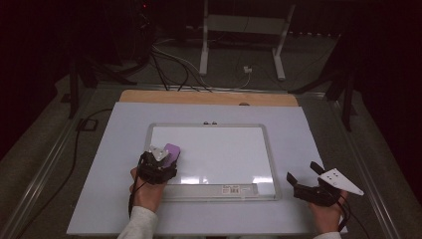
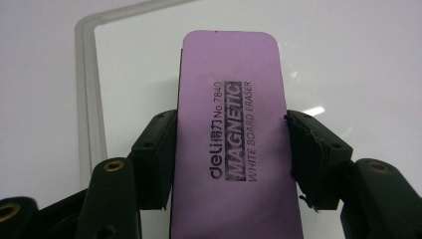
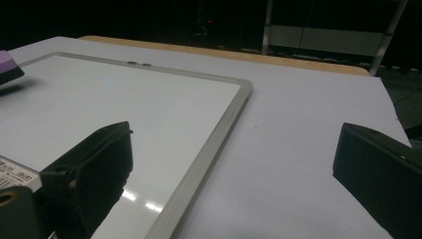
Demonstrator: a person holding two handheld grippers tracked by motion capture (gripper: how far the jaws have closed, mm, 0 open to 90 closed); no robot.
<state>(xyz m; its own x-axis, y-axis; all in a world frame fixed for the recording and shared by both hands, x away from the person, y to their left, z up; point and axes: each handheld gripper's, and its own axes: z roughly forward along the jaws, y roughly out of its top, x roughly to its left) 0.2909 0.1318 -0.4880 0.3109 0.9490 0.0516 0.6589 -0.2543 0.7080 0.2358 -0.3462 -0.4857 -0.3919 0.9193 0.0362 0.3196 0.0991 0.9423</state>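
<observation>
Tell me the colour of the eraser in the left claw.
Purple eraser with black print, clearest in the left gripper view.

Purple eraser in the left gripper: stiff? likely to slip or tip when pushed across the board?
The eraser looks like a rigid flat block, unbent between the left gripper pads. Wide and low, so it probably slides without tipping. Marked magnetic, so it may drag on the whiteboard.

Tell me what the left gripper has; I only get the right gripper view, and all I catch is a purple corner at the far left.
Observer: The left gripper is shut on a purple eraser; the pads press its two long sides.
Operator: Read me any print on it.
Observer: The left gripper view shows "deli No.7840 MAGNETIC WHITE BOARD ERASER" on the top face.
Operator: Say where it sits on the whiteboard.
Observer: In the high view it is over the whiteboard's near left corner, and the board carries a barcode label on its near frame.
</observation>
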